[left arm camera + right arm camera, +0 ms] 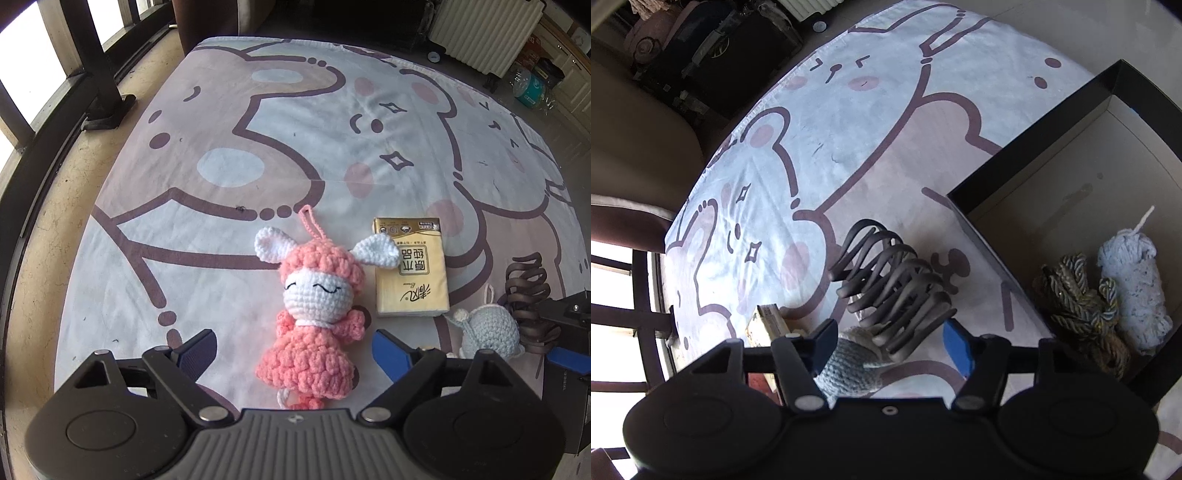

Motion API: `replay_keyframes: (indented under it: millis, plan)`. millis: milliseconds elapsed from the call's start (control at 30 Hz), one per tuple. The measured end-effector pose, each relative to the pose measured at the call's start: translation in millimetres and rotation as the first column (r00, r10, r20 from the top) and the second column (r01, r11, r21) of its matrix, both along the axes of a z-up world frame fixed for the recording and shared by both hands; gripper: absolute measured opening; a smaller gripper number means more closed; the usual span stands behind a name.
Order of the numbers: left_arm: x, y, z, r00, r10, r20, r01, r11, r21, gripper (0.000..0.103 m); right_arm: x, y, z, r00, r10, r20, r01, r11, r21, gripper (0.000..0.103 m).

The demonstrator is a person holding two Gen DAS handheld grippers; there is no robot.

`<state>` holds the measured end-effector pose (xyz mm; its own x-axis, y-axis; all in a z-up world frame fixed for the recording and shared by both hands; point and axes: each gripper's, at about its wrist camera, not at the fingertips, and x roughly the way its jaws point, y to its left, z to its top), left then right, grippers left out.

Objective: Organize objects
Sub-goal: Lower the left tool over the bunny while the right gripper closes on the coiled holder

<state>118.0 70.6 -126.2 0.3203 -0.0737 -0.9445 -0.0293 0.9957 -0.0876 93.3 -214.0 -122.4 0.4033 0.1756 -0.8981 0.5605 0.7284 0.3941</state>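
1. One cloth [229, 122] printed with cartoon bears covers the table; everything below lies on it.
2. One left gripper [291, 350] hangs over the near edge, its two fingers spread wide on either side of a doll, touching nothing.
3. One pink crocheted doll [314, 314] with two white ears lies flat between those fingers, head towards the far side.
4. One yellow tissue pack [410, 273] lies just right of the doll's head, one white ear overlapping its left edge.
5. One pale blue crocheted toy [487, 332] sits near and right of the pack.
6. One dark coiled hair clip [894, 284] lies right of the blue toy, touching it.
7. One right gripper [890, 343] stands with its jaws part open around the near end of the clip and the toy; I cannot tell whether the pads press on either.
8. One dark box [1034, 147] stands open at the right, its wall just beside the clip.
9. Inside the box, near its right corner, lie one knotted rope bundle [1082, 306] and, right of it, one pale blue yarn roll [1134, 291], side by side.
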Motion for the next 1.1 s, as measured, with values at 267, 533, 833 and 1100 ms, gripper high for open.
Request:
replay_keyframes:
  millis: [267, 533, 833, 1100]
  plan:
    - [4.7, -9.5, -9.2, 0.999, -0.027, -0.038, 0.028, 0.999, 0.025, 0.081, 4.6, -4.4, -8.9, 1.000, -0.009, -0.012, 0.009, 1.000, -0.004, 0.045]
    - [8.5, -9.3, -14.3, 0.998, 0.013, -0.061, -0.012, 1.000, 0.029, 0.074, 3.0, -3.3, -4.6, 0.999, 0.030, -0.029, -0.028, 0.998, 0.061, 0.016]
    - [9.8, -13.2, -15.7, 0.996, 0.024, -0.091, -0.020, 0.999, 0.042, 0.066, -15.8, -1.6, 2.5, 0.994, 0.045, -0.101, -0.028, 0.986, 0.167, 0.008]
    - [7.1, -17.8, -14.1, 0.995, 0.024, -0.094, -0.020, 0.999, 0.045, 0.065, -34.1, 9.0, 19.0, 0.972, 0.166, -0.165, -0.155, 0.985, 0.074, 0.029]
